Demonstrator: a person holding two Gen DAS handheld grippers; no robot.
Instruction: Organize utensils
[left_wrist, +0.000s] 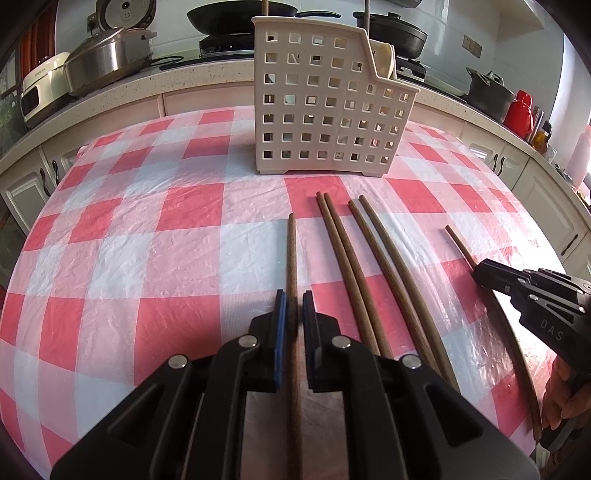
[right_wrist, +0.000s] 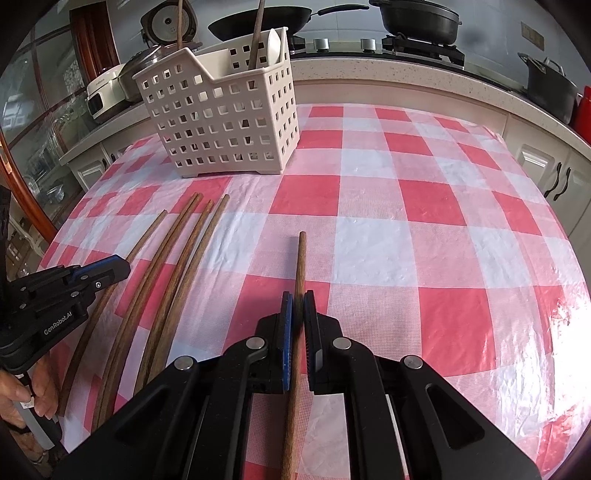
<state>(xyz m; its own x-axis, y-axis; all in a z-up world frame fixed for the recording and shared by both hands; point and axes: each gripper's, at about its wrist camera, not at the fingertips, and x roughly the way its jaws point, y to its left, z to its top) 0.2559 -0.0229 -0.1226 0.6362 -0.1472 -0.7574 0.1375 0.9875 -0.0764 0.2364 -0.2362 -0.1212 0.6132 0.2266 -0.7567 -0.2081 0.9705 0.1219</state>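
One white perforated basket (left_wrist: 325, 110) stands upright on the checked bench (left_wrist: 147, 240), toward its far edge. All places below are taken from the basket.

Six chopsticks lie on the cloth on the near side of the basket. Four loose chopsticks (left_wrist: 354, 266) lie side by side as two close pairs, tips toward the basket, just short of it.

Left claw (left_wrist: 293, 306): jaws nearly closed around one chopstick (left_wrist: 291, 251), pads right at its sides, a thin gap showing on the right pad; its tip points at the basket.

Right claw (right_wrist: 298, 308): jaws pinched tight on one chopstick (right_wrist: 301, 258), farthest right of the basket, tip aimed past the basket's right side.

Inside the basket: two more sticks (right_wrist: 255, 40) standing up, plus one pale spoon-like piece (right_wrist: 274, 44), type unclear.

A hand (right_wrist: 22, 391) holds the left claw's grip.
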